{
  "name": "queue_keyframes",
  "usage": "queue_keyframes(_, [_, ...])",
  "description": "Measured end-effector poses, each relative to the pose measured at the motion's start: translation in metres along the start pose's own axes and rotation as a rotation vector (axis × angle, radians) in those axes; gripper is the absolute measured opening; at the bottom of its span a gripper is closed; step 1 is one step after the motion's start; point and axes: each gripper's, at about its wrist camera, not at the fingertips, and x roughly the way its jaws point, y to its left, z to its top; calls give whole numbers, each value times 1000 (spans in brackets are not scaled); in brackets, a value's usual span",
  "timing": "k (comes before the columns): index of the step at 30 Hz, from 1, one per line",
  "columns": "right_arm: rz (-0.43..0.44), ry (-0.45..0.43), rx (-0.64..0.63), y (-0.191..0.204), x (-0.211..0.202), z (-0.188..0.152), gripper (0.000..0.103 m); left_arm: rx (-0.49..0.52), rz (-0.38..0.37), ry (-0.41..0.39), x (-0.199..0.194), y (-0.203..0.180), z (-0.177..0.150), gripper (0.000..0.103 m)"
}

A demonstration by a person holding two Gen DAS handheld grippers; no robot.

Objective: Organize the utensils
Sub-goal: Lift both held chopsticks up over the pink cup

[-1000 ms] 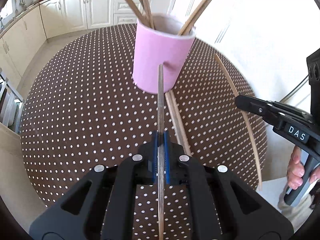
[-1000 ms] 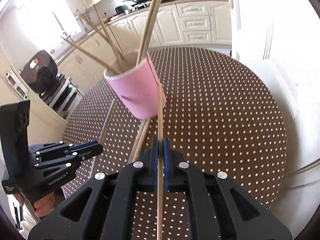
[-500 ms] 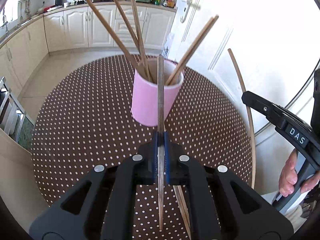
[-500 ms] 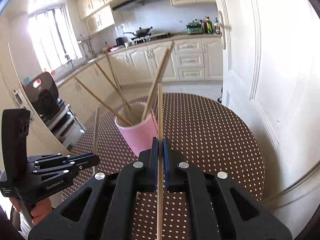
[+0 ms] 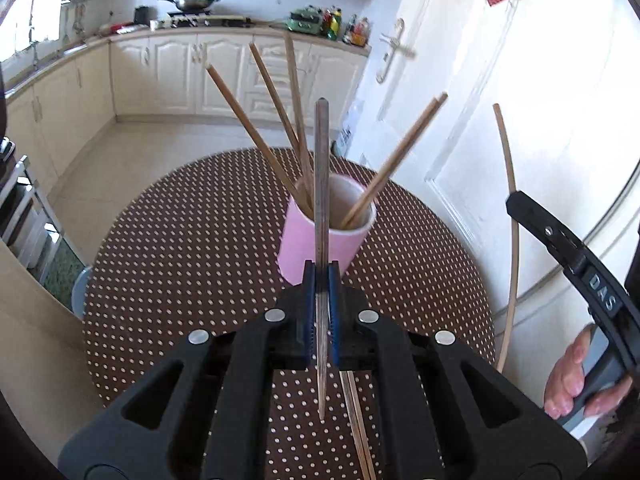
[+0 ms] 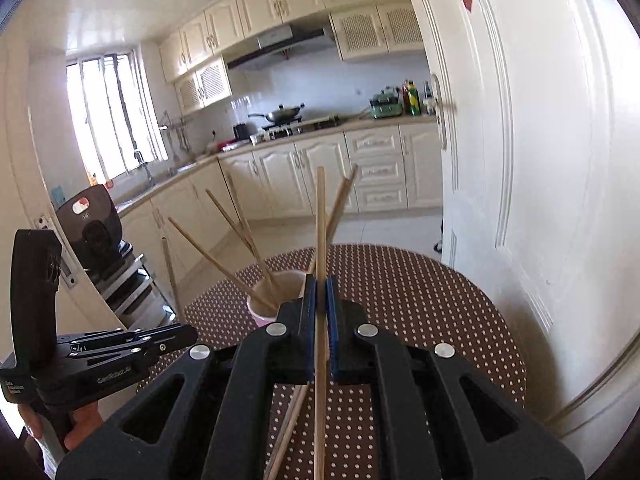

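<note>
Round table [image 5: 192,264] under a brown white-dotted cloth, in a cream-cabinet kitchen: wok on the hob [image 5: 192,2] at 11 o'clock, white door [image 5: 472,128] with a red paper decoration at 1 o'clock. Pink cup [image 5: 308,248] stands mid-table holding five wooden chopsticks fanned outward, two loose chopsticks [image 5: 358,420] lying on the cloth at 6 o'clock. Left gripper [image 5: 321,312] pinches a dark chopstick [image 5: 321,184], right gripper [image 6: 320,320] pinches a pale chopstick [image 6: 320,232], both clear of the cloth; readable lettering: "DAS" on the right tool, "GenRobot.AI" on the left.
</note>
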Motion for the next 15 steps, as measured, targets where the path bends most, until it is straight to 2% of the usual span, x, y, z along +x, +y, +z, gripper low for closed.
queue_keyframes(5, [6, -90, -9, 8, -7, 4, 4, 3, 18, -60, -5, -15, 4, 7])
queue_keyframes(15, [2, -320, 86, 5, -15, 23, 4, 10, 1, -179, -28, -34, 26, 7])
